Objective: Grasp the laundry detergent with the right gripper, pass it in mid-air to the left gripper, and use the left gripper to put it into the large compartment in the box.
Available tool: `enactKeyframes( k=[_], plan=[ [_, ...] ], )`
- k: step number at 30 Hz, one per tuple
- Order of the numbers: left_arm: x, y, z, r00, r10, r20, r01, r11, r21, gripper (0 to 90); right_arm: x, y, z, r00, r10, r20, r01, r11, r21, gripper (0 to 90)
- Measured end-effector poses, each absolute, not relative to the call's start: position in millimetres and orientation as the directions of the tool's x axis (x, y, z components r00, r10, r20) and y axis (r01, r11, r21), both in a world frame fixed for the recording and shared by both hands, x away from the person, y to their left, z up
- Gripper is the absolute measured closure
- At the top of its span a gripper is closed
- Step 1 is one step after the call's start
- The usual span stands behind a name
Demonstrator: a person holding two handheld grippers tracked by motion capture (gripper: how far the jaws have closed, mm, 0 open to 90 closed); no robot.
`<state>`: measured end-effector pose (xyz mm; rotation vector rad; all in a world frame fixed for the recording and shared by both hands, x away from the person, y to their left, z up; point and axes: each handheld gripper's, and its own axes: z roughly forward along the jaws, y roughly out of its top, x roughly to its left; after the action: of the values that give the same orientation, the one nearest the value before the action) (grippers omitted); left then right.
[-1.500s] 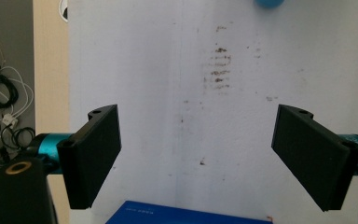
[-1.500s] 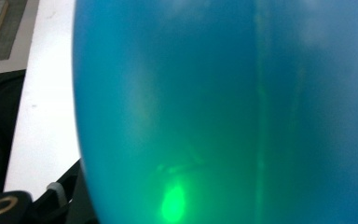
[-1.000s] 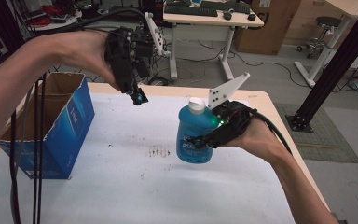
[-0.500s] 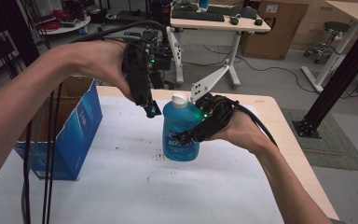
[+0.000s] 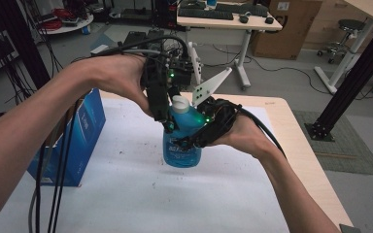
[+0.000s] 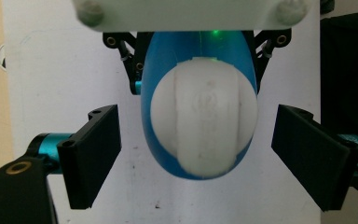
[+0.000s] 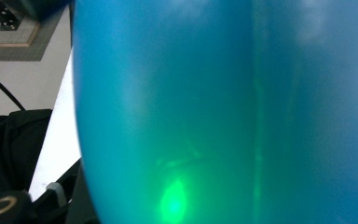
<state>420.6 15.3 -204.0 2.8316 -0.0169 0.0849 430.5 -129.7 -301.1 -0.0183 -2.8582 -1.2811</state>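
Gripping blue bottle (image 5: 182, 141): right claw (image 5: 194, 141) | left claw (image 6: 196, 158) spread beside cap (image 6: 204, 123)

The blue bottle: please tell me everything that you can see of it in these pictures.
The blue bottle is translucent plastic holding blue liquid, with a white ribbed cap and a label low on its front. It stands upright, seemingly raised just above the white table cover. The right gripper clamps its body from the side. The left gripper is above it, pointing down, its black jaws open on either side of the cap without touching it. A green light glows on the plastic.
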Motion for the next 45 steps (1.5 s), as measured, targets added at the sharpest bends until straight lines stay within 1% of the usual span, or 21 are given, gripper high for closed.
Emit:
enactKeyframes(
  k=[7,17,21,25,27,30,32,34,36,38,40,45],
  plan=[
    [422.1,12.2,-209.0,0.998,0.016,0.064,-0.005,-0.952,0.305,15.8,430.4,-130.1,-301.2,-1.0,0.013,0.005,0.012,0.665,0.747,45.1],
    [421.6,11.5,-213.9,0.998,0.023,0.063,0.002,-0.945,0.327,15.8,429.7,-128.6,-302.8,-1.0,0.014,0.01,0.017,0.671,0.741,44.9],
    [420.8,11.6,-214.1,0.998,0.019,0.064,-0.003,-0.947,0.322,16.2,429.7,-128.2,-303.2,-1.0,0.016,0.01,0.018,0.668,0.744,44.9],
    [421.7,11.4,-215.8,0.998,0.021,0.06,0.001,-0.947,0.322,18.1,429.8,-127.9,-303.5,-1.0,0.016,0.01,0.018,0.67,0.742,44.8],
    [422.3,11.5,-215.3,0.998,0.024,0.061,0.002,-0.942,0.337,20.6,429.7,-127.7,-303.4,-1.0,0.018,0.006,0.017,0.668,0.744,44.8],
    [421.9,10.9,-216.1,0.999,0.013,0.048,-0.003,-0.943,0.332,20.9,430.2,-128.3,-303.1,-1.0,0.021,0.008,0.02,0.662,0.749,44.8],
    [421.8,10.9,-216.4,0.998,0.016,0.054,-0.003,-0.942,0.335,22.9,430.3,-128.4,-303.0,-1.0,0.019,0.007,0.018,0.662,0.75,44.8],
    [422.6,10.7,-216.7,0.999,0.016,0.049,-0.001,-0.944,0.331,22.9,430.3,-128.7,-303.0,-1.0,0.022,0.007,0.02,0.663,0.748,44.8],
    [423.0,10.5,-216.4,0.999,0.014,0.051,-0.003,-0.943,0.333,25.3,430.3,-128.6,-303.2,-1.0,0.022,0.007,0.02,0.667,0.745,44.8],
    [422.8,10.3,-216.6,0.999,0.015,0.052,-0.003,-0.942,0.335,25.3,429.9,-128.4,-303.3,-1.0,0.022,0.011,0.023,0.666,0.746,44.8],
    [422.2,9.7,-216.6,0.999,0.009,0.053,-0.009,-0.943,0.331,28.0,430.0,-128.5,-303.3,-1.0,0.022,0.013,0.024,0.666,0.746,44.7],
    [422.6,10.1,-216.9,0.999,0.006,0.05,-0.011,-0.947,0.321,28.9,430.3,-128.9,-303.0,-1.0,0.02,0.014,0.024,0.666,0.746,44.7]
  ],
)
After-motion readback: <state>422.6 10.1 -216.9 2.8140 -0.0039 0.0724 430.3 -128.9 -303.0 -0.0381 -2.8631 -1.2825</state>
